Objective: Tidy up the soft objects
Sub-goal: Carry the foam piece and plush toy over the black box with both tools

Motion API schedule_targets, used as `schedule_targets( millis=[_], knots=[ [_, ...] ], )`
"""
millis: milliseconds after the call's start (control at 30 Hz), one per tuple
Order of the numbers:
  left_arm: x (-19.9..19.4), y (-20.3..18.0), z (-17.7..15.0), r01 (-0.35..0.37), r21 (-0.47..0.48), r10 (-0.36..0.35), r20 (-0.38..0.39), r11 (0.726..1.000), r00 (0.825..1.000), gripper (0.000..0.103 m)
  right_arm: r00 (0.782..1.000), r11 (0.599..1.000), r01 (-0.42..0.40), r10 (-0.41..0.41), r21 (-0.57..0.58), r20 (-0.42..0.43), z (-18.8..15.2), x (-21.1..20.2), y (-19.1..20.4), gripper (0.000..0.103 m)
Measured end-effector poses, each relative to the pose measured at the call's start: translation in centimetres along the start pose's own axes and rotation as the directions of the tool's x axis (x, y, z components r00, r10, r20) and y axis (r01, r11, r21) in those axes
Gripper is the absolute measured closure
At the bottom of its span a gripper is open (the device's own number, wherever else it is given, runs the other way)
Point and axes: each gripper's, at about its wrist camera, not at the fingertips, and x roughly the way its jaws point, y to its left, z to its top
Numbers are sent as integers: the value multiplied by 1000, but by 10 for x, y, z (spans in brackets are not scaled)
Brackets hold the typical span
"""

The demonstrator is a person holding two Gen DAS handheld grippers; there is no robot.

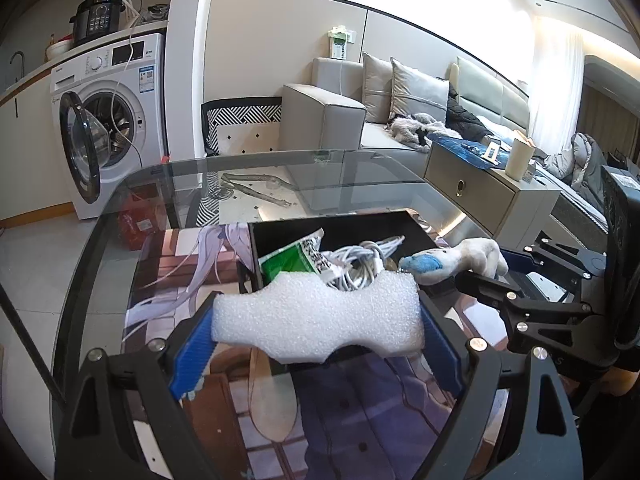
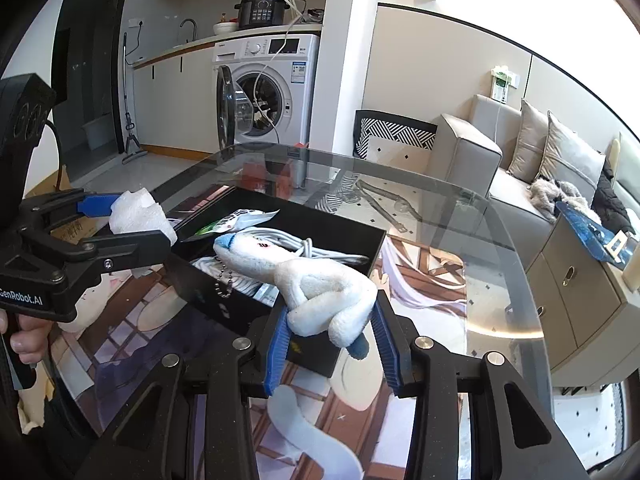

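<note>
Foam (image 1: pixel 318 314) gripped, plush (image 2: pixel 320 288) over box rim (image 2: pixel 320 216)

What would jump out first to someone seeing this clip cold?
Each gripper is clamped on something soft above the black tray: the left gripper squeezes a white foam block at the tray's near edge, and the right gripper holds a white and blue plush toy with a ball chain dangling. Inside the tray lie a coiled white cable and a green packet, all on a glass table over an anime-print mat.
</note>
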Motion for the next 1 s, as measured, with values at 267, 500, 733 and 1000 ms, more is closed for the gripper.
schedule_targets(
  millis=[267,500,733,1000],
  knots=[
    [13,3,9,-5,-10,5,-9,1000,1000,13,1000,1000,10,-10,-7,-15,13,15,-6,64],
    [24,5,15,-5,-9,4,-20,1000,1000,13,999,998,16,-20,-64,-49,16,27,-2,63],
    [33,4,17,8,-11,-8,-41,1000,999,13,996,989,-13,0,-144,-89,17,35,9,63],
    [38,5,17,5,-11,-6,-51,1000,999,13,995,987,-34,18,-157,-100,20,43,11,63]
  ],
)
